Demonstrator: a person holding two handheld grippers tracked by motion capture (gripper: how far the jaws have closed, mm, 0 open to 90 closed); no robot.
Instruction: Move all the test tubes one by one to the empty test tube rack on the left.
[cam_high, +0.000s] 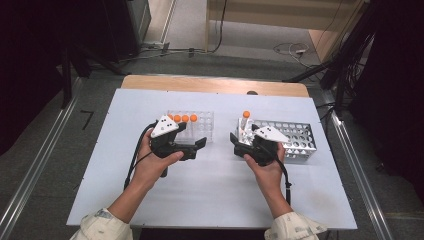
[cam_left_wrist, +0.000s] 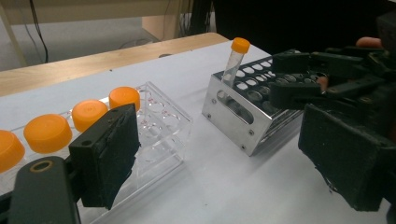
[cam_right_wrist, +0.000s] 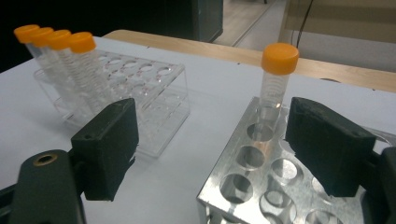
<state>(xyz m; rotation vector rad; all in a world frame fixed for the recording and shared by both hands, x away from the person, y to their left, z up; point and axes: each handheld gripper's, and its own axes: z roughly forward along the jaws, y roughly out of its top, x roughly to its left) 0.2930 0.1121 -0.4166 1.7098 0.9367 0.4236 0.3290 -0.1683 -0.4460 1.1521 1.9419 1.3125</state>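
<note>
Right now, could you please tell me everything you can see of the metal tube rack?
The metal rack is a shiny, silvery box, apparently aluminium, with a top plate of round holes in rows and oval cut-outs and small screws in its side walls. It rests flat on the white table, right of the clear plastic rack. One clear tube with an orange cap stands upright in a corner hole; the other visible holes are empty. The right gripper hovers at its near end, jaws open.

L hand-held gripper (cam_high: 199, 145) & R hand-held gripper (cam_high: 235, 141): jaws wide, empty.

A lab bench: capped sample tubes (cam_right_wrist: 56, 60) in a clear rack (cam_right_wrist: 154, 93) beside a metal rack (cam_left_wrist: 243, 116).
</note>
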